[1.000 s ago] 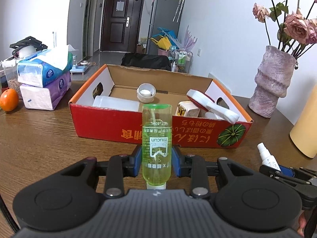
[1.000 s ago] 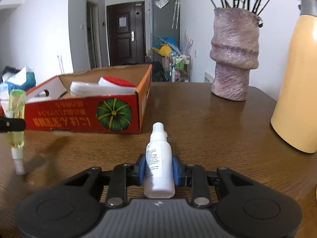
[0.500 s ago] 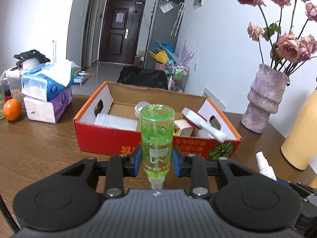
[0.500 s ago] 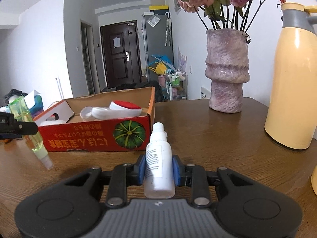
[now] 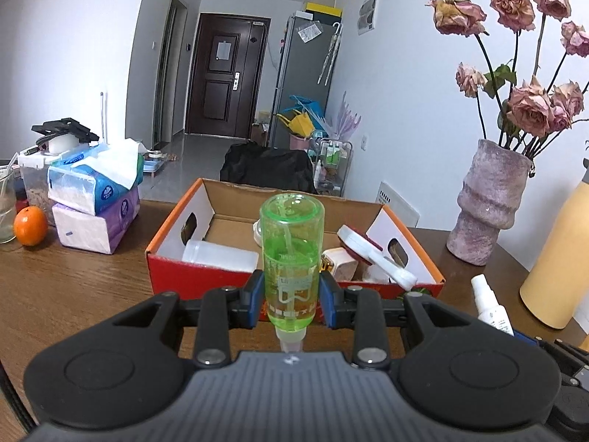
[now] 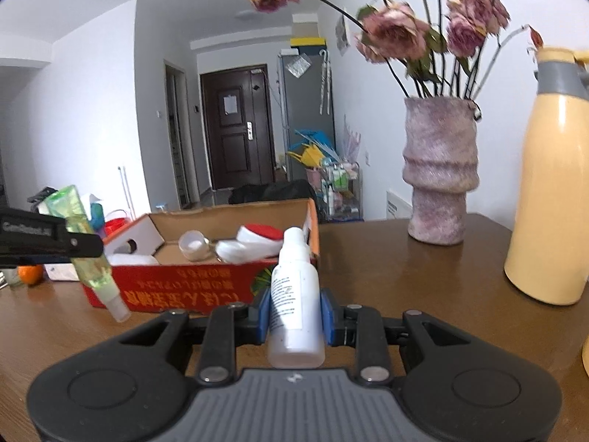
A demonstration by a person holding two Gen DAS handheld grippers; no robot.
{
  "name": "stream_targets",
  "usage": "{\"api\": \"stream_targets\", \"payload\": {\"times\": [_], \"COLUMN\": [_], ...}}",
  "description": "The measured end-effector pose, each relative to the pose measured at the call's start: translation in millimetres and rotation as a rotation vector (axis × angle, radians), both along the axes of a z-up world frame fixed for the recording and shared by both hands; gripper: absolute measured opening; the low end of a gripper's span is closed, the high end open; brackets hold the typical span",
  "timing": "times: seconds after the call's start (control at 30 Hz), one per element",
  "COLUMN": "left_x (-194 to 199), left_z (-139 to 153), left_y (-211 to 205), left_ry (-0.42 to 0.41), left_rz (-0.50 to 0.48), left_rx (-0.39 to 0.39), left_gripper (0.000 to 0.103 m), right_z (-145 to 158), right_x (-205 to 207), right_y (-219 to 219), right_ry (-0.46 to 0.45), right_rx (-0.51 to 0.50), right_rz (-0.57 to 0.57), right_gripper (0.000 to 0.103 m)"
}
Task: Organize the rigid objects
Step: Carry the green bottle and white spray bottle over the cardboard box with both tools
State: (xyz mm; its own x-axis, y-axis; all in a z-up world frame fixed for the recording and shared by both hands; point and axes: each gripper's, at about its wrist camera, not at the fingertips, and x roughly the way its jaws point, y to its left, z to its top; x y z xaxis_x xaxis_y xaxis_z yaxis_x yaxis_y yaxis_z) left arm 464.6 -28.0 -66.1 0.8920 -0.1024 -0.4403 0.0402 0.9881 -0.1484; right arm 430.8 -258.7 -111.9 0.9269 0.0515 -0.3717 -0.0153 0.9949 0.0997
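Left claw [image 5: 291,294]: clamped on green bottle [image 5: 292,254], nozzle down, frame centre. Right claw [image 6: 294,313]: clamped on white bottle [image 6: 294,294]. Change: both bottles now lifted clear of table [image 6: 405,276], apparently nearing red box [image 5: 206,272]; depositing likely follows.

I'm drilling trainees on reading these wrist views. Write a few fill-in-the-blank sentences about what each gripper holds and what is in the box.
1. The left gripper is shut on a ____ bottle.
2. The right gripper is shut on a ____ bottle.
3. The green bottle's nozzle points ____.
4. The vase holds dried ____.

Missing words: green; white; down; roses
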Motion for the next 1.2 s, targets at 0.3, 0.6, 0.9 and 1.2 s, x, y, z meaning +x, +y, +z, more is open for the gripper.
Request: {"api": "stream_targets", "payload": {"times": [0.3, 0.6, 0.9, 1.2], "left_x": [12.7, 31.4, 62.1, 89.1], "left_z": [9.5, 22.4, 30.7, 32.1], "left_y": [7.6, 20.9, 37.9, 50.3], "left_ry": [-0.028, -0.070, -0.096, -0.096], "left_rz": [0.011, 0.037, 0.066, 0.092], "left_rx": [-0.011, -0.039, -0.050, -0.060], "left_gripper": [0.032, 0.032, 0.032, 0.032], "right_z": [10.9, 20.6, 25.7, 31.1], "right_x": [12.8, 39.1, 70.8, 105.6], "right_y": [18.8, 40.7, 62.1, 76.8], "right_ry": [-0.029, -0.062, -0.077, -0.080], "right_rx": [0.024, 0.032, 0.022, 0.031], "right_rz": [0.029, 0.044, 0.059, 0.069], "right_gripper": [0.027, 0.027, 0.027, 0.027]}}
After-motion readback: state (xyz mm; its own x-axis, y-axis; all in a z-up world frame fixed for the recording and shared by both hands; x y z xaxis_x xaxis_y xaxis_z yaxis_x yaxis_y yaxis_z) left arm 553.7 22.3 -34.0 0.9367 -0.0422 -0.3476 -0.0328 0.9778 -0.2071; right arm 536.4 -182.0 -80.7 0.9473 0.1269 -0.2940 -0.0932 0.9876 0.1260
